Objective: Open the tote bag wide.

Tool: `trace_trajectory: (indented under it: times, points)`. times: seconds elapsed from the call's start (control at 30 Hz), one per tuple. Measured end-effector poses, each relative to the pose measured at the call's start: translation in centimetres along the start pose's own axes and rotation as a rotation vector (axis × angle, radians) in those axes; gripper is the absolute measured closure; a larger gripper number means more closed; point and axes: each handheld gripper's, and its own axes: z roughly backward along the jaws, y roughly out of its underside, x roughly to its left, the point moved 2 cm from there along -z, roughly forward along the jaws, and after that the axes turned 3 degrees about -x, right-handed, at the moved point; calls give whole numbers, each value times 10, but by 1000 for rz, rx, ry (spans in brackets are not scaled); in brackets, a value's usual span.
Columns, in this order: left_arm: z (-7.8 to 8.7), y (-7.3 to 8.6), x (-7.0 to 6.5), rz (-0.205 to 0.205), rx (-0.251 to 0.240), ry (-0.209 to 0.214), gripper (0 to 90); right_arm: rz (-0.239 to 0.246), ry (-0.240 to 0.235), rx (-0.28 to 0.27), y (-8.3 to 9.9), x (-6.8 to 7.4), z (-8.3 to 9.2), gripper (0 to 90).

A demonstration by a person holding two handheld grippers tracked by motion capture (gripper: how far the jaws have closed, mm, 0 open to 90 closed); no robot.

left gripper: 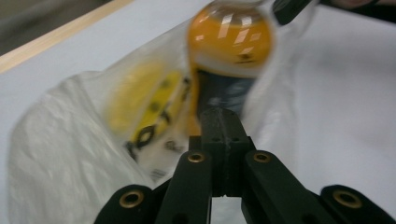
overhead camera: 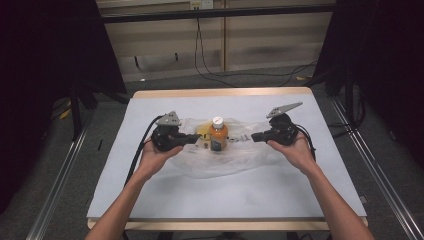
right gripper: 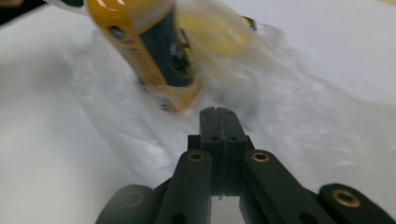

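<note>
Plastic bag point(overhead camera: 220, 157) lies on the surface point(overhead camera: 150, 200) with an orange bottle point(overhead camera: 218, 136) upright inside, and each hand-held gripper, left point(overhead camera: 196, 137) and right point(overhead camera: 256, 137), looks pinched tight on opposite bag edges, likely to spread its mouth.

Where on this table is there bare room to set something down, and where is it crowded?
Free: the near strip of the table between the forearms, and the far strip behind the plastic bag. Crowded: the middle, where the left gripper and right gripper flank the orange bottle.
</note>
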Motion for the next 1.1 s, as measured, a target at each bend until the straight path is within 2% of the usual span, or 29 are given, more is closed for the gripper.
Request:
trace_trajectory:
  times: [0.07, 0.13, 0.17, 0.2, 0.23, 0.27, 0.33, 0.43, 0.5, 0.53, 0.6, 0.63, 0.67, 0.73, 0.77, 0.93, 0.97, 1.07, 1.1]
  points:
    - [-16, 2, 9, -23, 93, -50, 900, 5, 21, 48, -1, -8, -5, 900]
    - [-32, 7, 16, -27, 177, -31, 900, 16, 47, 104, 2, -16, -14, 900]
    - [-38, 10, 19, -56, 232, -39, 900, 20, 46, 135, 4, -19, -19, 900]
    - [-43, 13, 21, -52, 242, -36, 900, 30, 53, 166, 7, -21, -24, 900]
    - [-48, 16, 20, -14, 236, -27, 900, 33, 61, 196, 9, -22, -28, 900]
    - [-51, 18, 22, -49, 277, -26, 900, 42, 52, 216, 11, -22, -32, 900]
    - [-57, 23, 21, -47, 298, -35, 900, 56, 33, 246, 14, -20, -40, 900]
    - [-62, 29, 21, -66, 346, -44, 900, 67, 25, 292, 17, -15, -50, 900]
    - [-62, 34, 24, -75, 391, -51, 900, 89, 40, 341, 21, -15, -56, 900]
    - [-61, 34, 25, -87, 386, -46, 900, 105, 49, 373, 23, -15, -58, 900]
    - [-59, 35, 26, -89, 402, -69, 900, 102, 45, 377, 24, -17, -57, 900]
    - [-56, 36, 28, -114, 424, -74, 900, 105, 46, 385, 25, -18, -55, 900]
    - [-55, 36, 29, -115, 429, -78, 900, 108, 43, 389, 25, -19, -54, 900]
    - [-51, 38, 33, -127, 455, -92, 900, 131, 51, 410, 26, -22, -52, 900]
    - [-49, 39, 33, -105, 453, -97, 900, 129, 59, 421, 26, -21, -50, 900]
    - [-41, 42, 34, -137, 512, -130, 900, 187, 95, 515, 25, -20, -46, 900]
    - [-40, 43, 33, -124, 512, -123, 900, 202, 101, 529, 25, -21, -46, 900]
    - [-34, 47, 32, -118, 514, -115, 900, 186, 116, 543, 26, -24, -41, 900]
    - [-31, 48, 32, -123, 516, -108, 900, 174, 105, 533, 28, -27, -39, 900]
